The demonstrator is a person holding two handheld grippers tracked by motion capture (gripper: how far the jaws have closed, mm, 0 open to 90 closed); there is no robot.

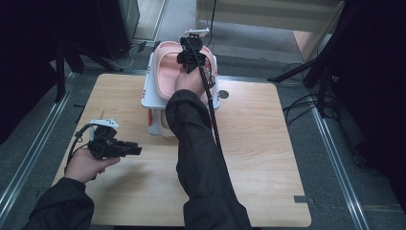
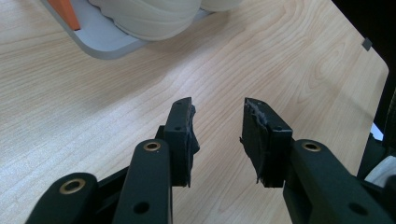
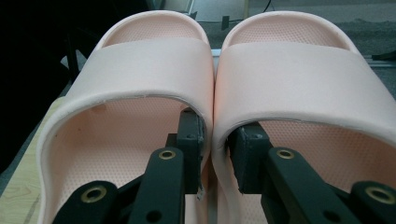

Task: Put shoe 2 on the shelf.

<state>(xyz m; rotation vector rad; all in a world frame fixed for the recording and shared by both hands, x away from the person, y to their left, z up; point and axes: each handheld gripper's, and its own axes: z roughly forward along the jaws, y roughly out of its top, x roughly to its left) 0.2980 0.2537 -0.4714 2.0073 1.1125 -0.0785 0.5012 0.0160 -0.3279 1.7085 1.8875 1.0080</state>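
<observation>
We see a pale wooden desk with a white two-tier shoe rack standing at the middle of its far edge. On the rack's top tier lie two pink slide sandals side by side, toes pointing away from us: the left sandal and the right sandal, their inner walls touching.

Our right gripper reaches over the top tier, its arm in a dark sleeve stretched across the middle of the desk. In the right gripper view one jaw sits inside the left sandal under its strap and the other inside the right sandal, so the two touching inner walls stand between them. The pads lie close against those walls from both sides, yet we cannot tell whether they press on them.

On the rack's lower tier, seen from the left gripper view, sits a pair of white slippers on the grey shelf, with an orange part of the rack at its edge.

Our left gripper hovers over the desk near its left edge, well apart from the rack, pointing toward the desk's middle. Its jaws stand apart with nothing between them, only bare wood grain below. The pads look worn and frayed at the edges.

A small round dark mark lies on the desk just right of the rack. We can read no brand, label or writing on the sandals, the rack or the grippers.
</observation>
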